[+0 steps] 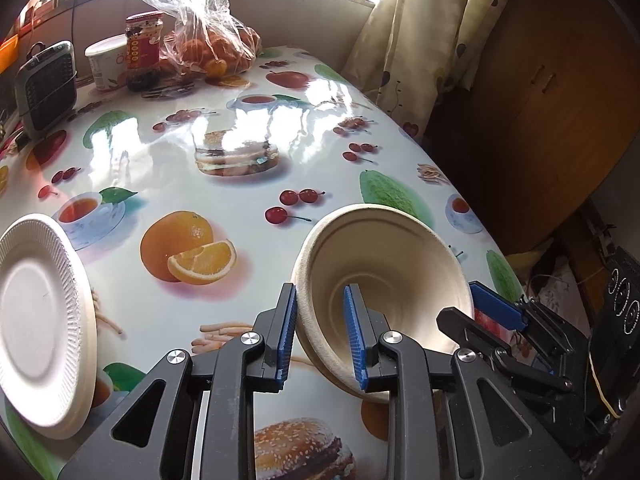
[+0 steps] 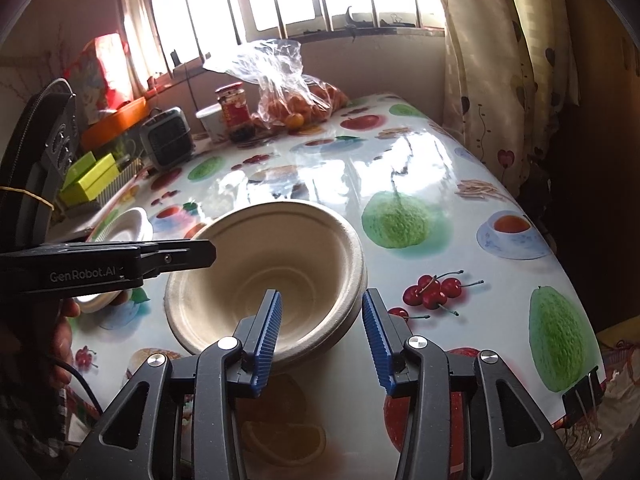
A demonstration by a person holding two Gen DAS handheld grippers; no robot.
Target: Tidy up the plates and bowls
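A beige paper bowl [image 1: 392,280] is tilted above the fruit-print table. My left gripper [image 1: 322,336] straddles its near rim, one pad outside and one inside; the jaws are narrow, seemingly shut on the rim. In the right wrist view the same bowl [image 2: 256,264] sits between both grippers. My right gripper [image 2: 320,340] is open with the bowl's right rim between its fingers, not pinched. The left gripper shows from the side there, at the bowl's left rim [image 2: 176,256]. A white paper plate [image 1: 36,320] lies at the left; it also shows in the right wrist view [image 2: 128,228].
At the far end stand a bag of oranges [image 1: 212,48], a red jar [image 1: 142,48], a white tub [image 1: 105,62] and a small grey heater [image 1: 46,84]. Curtains [image 1: 416,40] and a wooden cabinet [image 1: 540,120] flank the right table edge.
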